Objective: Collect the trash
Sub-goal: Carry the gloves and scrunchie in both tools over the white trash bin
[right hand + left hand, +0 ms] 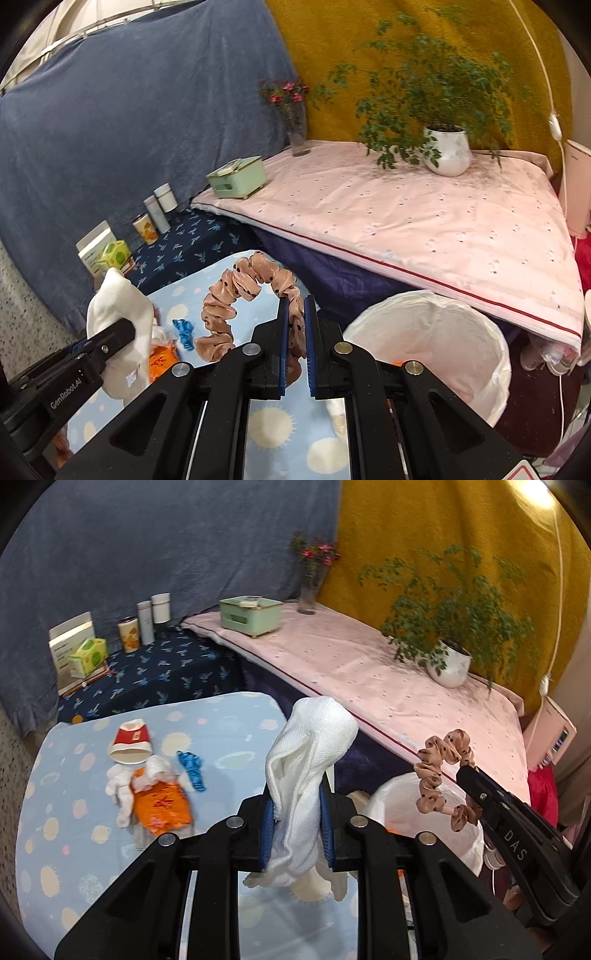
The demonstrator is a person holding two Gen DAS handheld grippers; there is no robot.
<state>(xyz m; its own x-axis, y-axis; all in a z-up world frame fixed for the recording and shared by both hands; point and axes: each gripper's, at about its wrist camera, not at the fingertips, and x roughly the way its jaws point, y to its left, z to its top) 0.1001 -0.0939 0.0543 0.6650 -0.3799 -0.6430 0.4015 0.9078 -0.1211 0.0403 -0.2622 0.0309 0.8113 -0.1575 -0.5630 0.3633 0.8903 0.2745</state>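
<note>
My left gripper (297, 801) is shut on a white textured cloth (310, 746) that stands up between its blue pads and hangs below them. My right gripper (295, 306) is shut on a pink-brown dotted scrunchie band (236, 291), held in the air just left of a bin with a white liner (491, 354). In the left wrist view the band (432, 771) hangs over the bin's rim (472, 834). On the light blue table lie a red-and-white paper cup (131, 742), an orange wrapper (162, 805), white crumpled cloth (120, 794) and a blue hair clip (192, 768).
A pink-covered bench (406, 221) behind the bin carries a potted plant (448, 155), a green box (238, 179) and a flower vase (297, 129). A dark blue patterned ledge (166, 672) holds cans and boxes. Blue and yellow drapes hang behind.
</note>
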